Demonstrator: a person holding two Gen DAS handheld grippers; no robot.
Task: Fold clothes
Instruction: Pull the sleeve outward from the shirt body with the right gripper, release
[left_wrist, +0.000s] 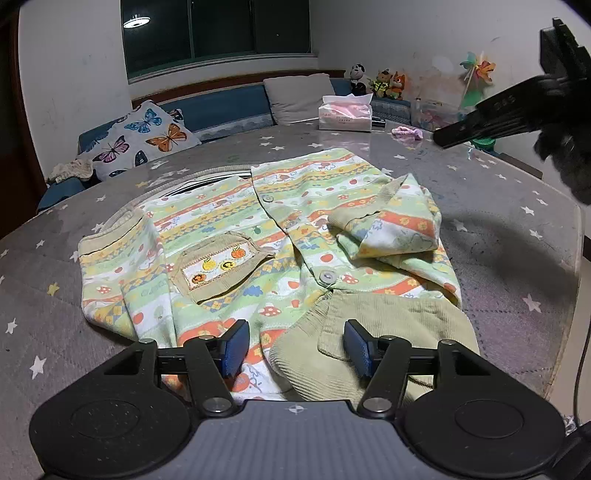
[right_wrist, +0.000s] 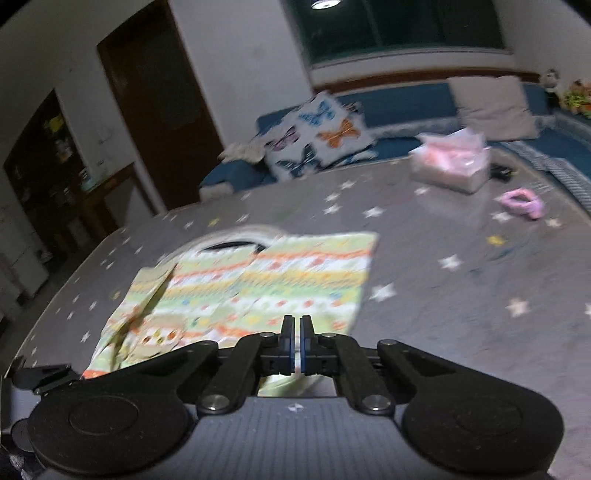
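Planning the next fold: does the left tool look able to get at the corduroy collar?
Probably yes. The left tool is open with its fingers either side of the collar of the cardigan, and nothing lies between them.

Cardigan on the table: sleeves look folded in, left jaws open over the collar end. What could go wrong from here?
1. The right sleeve lies bunched, not flat; another fold may trap that lump.
2. The left gripper straddles the corduroy collar and the striped front; closing might pinch only one layer.
3. The right gripper view is blurred, with jaws closed and no cloth visibly between them, so its aim is uncertain.
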